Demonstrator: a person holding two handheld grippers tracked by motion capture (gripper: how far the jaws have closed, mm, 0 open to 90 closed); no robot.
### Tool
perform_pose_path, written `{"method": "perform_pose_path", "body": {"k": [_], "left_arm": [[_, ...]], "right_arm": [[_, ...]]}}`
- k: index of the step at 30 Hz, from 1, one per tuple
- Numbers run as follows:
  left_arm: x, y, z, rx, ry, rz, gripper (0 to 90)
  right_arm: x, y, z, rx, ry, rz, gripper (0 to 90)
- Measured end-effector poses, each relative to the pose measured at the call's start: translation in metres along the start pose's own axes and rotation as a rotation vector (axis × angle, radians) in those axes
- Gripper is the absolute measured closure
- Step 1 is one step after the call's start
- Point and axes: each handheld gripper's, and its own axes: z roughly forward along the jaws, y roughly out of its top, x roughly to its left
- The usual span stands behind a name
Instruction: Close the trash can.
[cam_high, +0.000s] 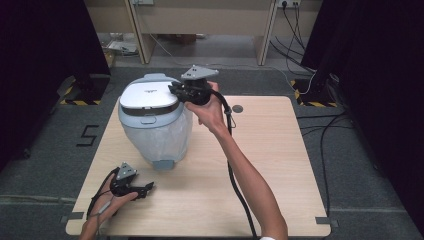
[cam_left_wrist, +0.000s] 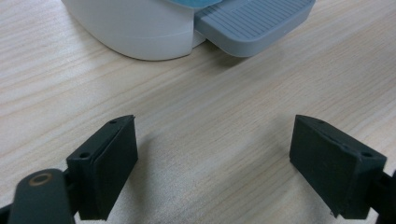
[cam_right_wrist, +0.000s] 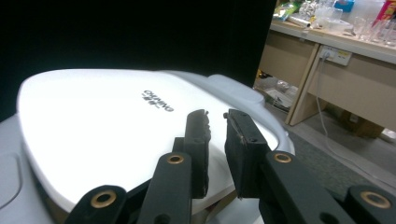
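Note:
A pale blue pedal bin (cam_high: 156, 131) with a white lid (cam_high: 149, 95) stands on the left half of the wooden table (cam_high: 275, 165). A clear liner shows around its body. My right gripper (cam_high: 175, 90) is at the lid's right edge. In the right gripper view its jaws (cam_right_wrist: 215, 116) hang just over the lid (cam_right_wrist: 93, 121), nearly together with nothing between them. My left gripper (cam_high: 145, 189) rests low at the table's front left, open. In the left gripper view, bare wood lies between its jaws (cam_left_wrist: 215, 158), with the grey foot pedal (cam_left_wrist: 254, 23) and the bin's base (cam_left_wrist: 135, 28) ahead.
The bin's pedal (cam_high: 164, 164) faces the table's front edge. The right half of the table is bare wood with a small round grommet (cam_high: 237, 108). Cables (cam_high: 320, 130) run over the floor at the right, and a wooden bench (cam_high: 200, 20) stands behind the table.

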Motion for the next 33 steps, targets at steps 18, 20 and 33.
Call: {"method": "perform_pose_path", "body": {"k": [18,20,33], "left_arm": [[0.000,0.000,0.000,0.000,0.003,-0.003,14.1],[0.000,0.000,0.000,0.000,0.004,-0.003,14.1],[0.000,0.000,0.000,0.002,0.002,-0.002,14.1]], "right_arm": [[0.038,-0.007,-0.010,0.046,-0.009,-0.081,77.3],[0.040,-0.007,-0.009,0.046,0.034,-0.049,77.2],[0.060,-0.005,-0.005,0.049,-0.003,-0.105,77.6]]}}
